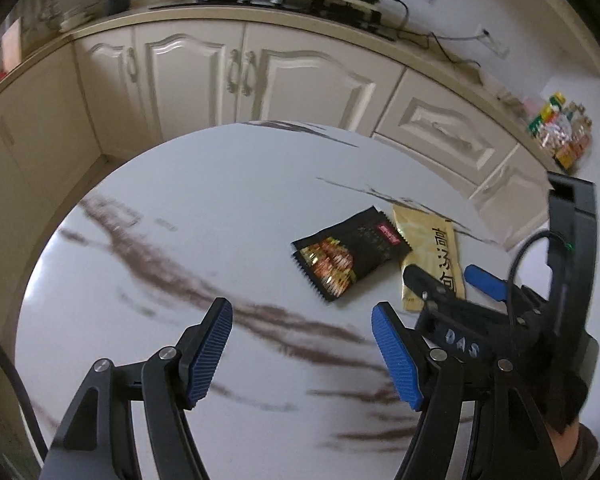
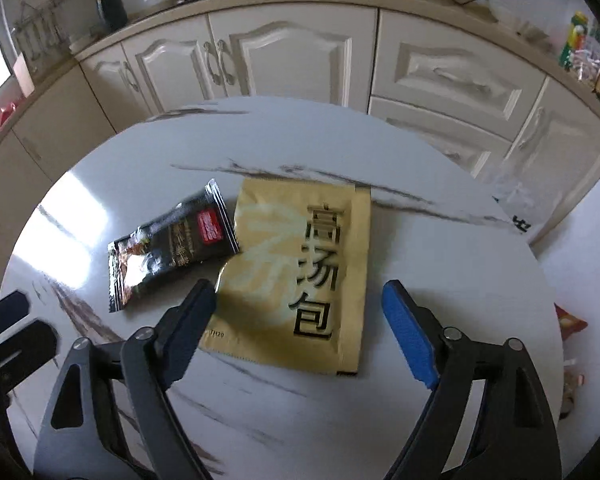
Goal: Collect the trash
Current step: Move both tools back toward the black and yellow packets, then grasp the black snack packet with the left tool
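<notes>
gold sachet (image 2: 300, 272) lies between open right gripper (image 2: 300, 308) fingers.

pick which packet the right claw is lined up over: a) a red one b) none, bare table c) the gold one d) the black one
c: in the right wrist view the open right claw straddles the gold packet, while the black packet lies off to its left.

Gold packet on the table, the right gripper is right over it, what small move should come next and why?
Probably lower the right gripper a little more and close on the gold packet. Its jaws stand open on either side of the packet's near end, not pressing it. The packet lies flat on the marble table, and the black packet sits at its left corner, clear of the near end.
</notes>
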`<action>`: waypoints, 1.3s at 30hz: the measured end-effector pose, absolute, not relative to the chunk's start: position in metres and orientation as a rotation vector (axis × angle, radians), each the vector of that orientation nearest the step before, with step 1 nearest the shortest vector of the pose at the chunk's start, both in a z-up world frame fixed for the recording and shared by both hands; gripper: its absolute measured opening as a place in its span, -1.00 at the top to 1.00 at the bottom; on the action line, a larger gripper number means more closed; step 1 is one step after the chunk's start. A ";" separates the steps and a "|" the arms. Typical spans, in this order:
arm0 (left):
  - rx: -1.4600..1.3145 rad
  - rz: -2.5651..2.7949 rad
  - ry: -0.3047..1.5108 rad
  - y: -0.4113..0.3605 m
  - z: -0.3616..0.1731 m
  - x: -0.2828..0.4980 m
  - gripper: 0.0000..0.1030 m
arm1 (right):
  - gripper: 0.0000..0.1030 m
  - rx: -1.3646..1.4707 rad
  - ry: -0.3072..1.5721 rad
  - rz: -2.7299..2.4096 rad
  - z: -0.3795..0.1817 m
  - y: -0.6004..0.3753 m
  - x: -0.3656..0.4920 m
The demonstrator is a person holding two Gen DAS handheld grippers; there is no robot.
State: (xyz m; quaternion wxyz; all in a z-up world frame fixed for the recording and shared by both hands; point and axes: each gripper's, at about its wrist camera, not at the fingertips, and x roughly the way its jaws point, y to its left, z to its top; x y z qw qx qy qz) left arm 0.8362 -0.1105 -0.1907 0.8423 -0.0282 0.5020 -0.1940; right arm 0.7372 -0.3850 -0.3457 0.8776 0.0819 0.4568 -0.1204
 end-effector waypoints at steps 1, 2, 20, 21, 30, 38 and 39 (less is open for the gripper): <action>-0.055 -0.430 1.064 -0.117 -0.193 0.844 -0.33 | -0.54 0.158 0.954 -0.248 -0.345 -0.385 0.737; -0.047 -0.437 1.067 -0.123 -0.199 0.849 -0.33 | -0.39 0.151 0.947 -0.233 -0.345 -0.385 0.735; 0.267 -0.406 0.999 -0.215 -0.250 0.907 -0.36 | 0.08 0.325 0.862 -0.110 -0.339 -0.439 0.700; 0.268 -0.410 1.005 -0.218 -0.253 0.910 -0.36 | -0.04 0.337 0.848 -0.122 -0.338 -0.443 0.698; 0.200 -0.399 1.024 -0.205 -0.268 0.921 -0.65 | -0.05 0.389 0.823 -0.097 -0.328 -0.453 0.695; 0.154 -0.483 1.052 -0.202 -0.264 0.916 -0.60 | -0.13 0.387 0.816 -0.102 -0.321 -0.453 0.701; 0.158 -0.502 1.058 -0.204 -0.266 0.916 -0.60 | -0.13 0.386 0.816 -0.105 -0.322 -0.454 0.702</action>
